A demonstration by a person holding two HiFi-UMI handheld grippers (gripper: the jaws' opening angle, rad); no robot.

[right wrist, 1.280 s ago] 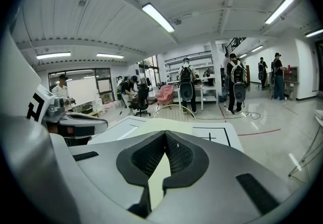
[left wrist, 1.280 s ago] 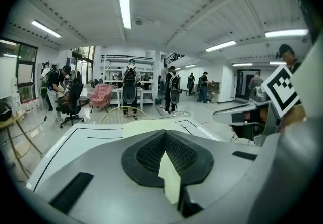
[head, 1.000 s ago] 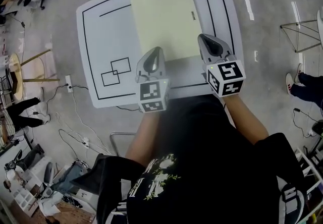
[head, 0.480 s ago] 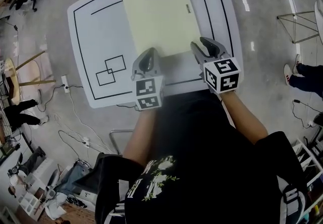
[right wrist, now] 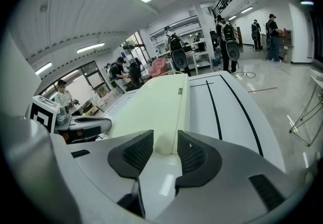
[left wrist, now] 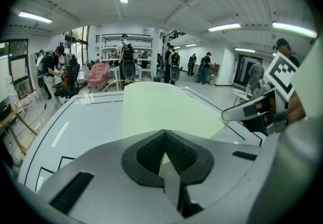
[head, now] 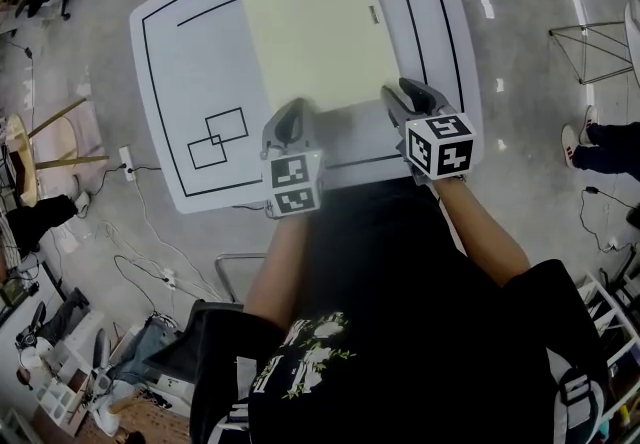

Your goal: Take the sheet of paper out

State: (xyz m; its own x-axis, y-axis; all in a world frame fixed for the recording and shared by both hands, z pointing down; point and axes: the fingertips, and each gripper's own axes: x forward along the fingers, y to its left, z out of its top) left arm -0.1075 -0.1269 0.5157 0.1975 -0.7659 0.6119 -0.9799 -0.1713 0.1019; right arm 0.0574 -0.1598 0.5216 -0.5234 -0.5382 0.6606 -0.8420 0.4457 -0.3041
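lying flat on the white worktop (head: 190, 62), the sheet of paper (head: 320, 27) is a plain pale yellow-green rectangle, its long sides running from 6 toward 12 o'clock in the head view. a small grey tab (head: 376, 16) sits on its edge at 3 o'clock. whether it is a bare sheet or a sleeve holding one cannot be told. black lines frame the worktop, and two overlapping outlined rectangles (head: 222, 136) lie at 8 o'clock from the sheet. the left tool (head: 291, 112) sits at the sheet's 7 o'clock corner and the right tool (head: 402, 92) at its 5 o'clock corner, both low over the worktop.

in the left gripper view, the left tool's pads (left wrist: 151, 152) are pressed together at their tips, with a pale sliver showing through the gap beneath. the sheet (left wrist: 161, 109) stretches away toward 12 o'clock just past them; no edge can be seen pinched. the right tool (left wrist: 237, 112) shows at 3 o'clock.

in the right gripper view, the right tool's jaws stand spread, having just been opening. the sheet's near corner (right wrist: 156, 107) and its 3 o'clock edge line up with the gap, just beyond the pads (right wrist: 136, 152), which do not press on it. the grey tab shows farther along that edge, toward 12 o'clock.
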